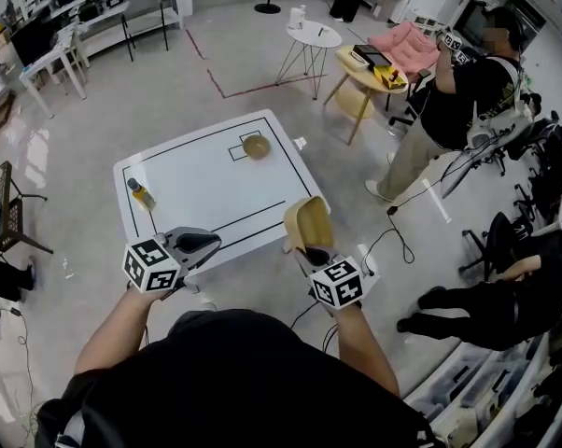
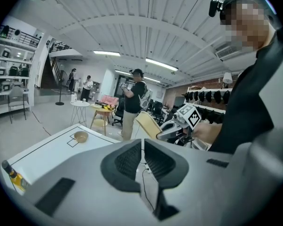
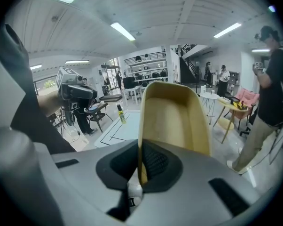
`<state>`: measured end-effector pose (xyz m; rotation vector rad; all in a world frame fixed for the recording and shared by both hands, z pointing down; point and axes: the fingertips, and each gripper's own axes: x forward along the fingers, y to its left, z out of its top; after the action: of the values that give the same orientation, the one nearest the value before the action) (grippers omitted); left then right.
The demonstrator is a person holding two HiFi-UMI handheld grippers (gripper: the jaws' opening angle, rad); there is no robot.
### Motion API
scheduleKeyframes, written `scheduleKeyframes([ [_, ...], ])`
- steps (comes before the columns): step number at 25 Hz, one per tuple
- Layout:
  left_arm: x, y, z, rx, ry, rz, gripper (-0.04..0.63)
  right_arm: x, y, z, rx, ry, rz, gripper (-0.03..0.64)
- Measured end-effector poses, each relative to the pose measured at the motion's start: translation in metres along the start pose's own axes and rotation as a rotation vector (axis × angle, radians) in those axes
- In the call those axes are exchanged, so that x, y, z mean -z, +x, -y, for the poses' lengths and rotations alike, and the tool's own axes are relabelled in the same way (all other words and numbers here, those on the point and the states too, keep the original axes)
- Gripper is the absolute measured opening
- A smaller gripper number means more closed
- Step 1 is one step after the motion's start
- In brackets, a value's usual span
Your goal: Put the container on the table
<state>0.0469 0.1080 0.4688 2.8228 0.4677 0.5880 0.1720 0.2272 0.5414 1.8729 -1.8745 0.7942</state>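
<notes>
At the left, the left gripper [image 1: 206, 244] hovers by the near edge of the table [image 1: 206, 180], jaws together on nothing. Further right, the right gripper [image 1: 311, 253] is clamped on one wall of the tan container [image 1: 307, 222], held in the air at the table's near right corner. The pickup looks done — setting it on the white top and letting go remain.

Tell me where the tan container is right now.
Head view, lower right of centre: the container is clamped in the right hand-held gripper, held at the near right corner of the white table.
</notes>
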Motion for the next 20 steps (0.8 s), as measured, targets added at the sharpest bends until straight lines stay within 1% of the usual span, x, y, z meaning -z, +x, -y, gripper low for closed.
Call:
scheduleKeyframes([
  [5,-0.007,0.006,0.004,0.013,0.006,-0.002,0.026,0.003,-0.004,-0.004,-0.016,-0.010,-0.016,0.008],
  [10,-0.005,0.012,0.001,0.035,0.005,-0.003,0.026,0.001,-0.001,-0.003,-0.013,-0.019,-0.028,0.008],
  [17,-0.012,0.015,-0.017,0.042,0.004,0.032,0.026,-0.003,0.010,-0.001,-0.015,-0.036,-0.060,0.008],
  [20,-0.011,0.012,-0.027,0.029,-0.009,0.041,0.026,-0.008,0.018,-0.001,-0.023,-0.040,-0.066,0.008],
])
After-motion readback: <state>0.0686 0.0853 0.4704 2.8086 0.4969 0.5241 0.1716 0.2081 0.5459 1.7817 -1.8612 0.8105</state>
